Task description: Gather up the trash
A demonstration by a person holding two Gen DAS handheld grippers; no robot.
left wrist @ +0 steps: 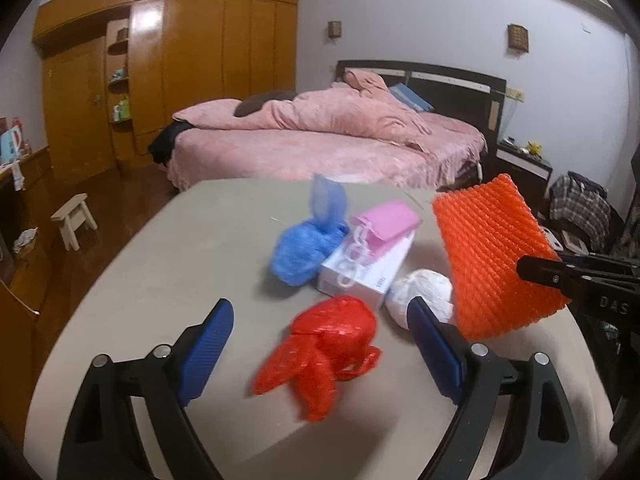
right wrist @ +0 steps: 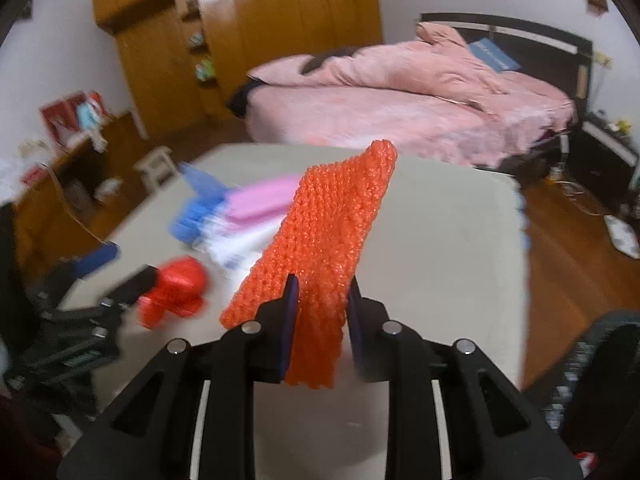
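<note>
My right gripper (right wrist: pixel 322 292) is shut on an orange foam net sleeve (right wrist: pixel 320 240) and holds it up above the beige table (right wrist: pixel 440 248); the sleeve also shows in the left wrist view (left wrist: pixel 492 256). My left gripper (left wrist: pixel 320 316) is open, its fingers either side of a crumpled red plastic bag (left wrist: pixel 324 352) lying on the table (left wrist: pixel 168 256). Beyond it lie a blue plastic bag (left wrist: pixel 304 244), a white box (left wrist: pixel 368 268) with a pink pouch (left wrist: pixel 386 220) on top, and a white crumpled wad (left wrist: pixel 424 292).
A bed with pink bedding (left wrist: pixel 332 136) stands past the table's far edge. A wooden wardrobe (left wrist: pixel 168 64) fills the back left wall. A small white stool (left wrist: pixel 74 216) stands on the wooden floor left of the table. Clothes (left wrist: pixel 580 204) lie at the right.
</note>
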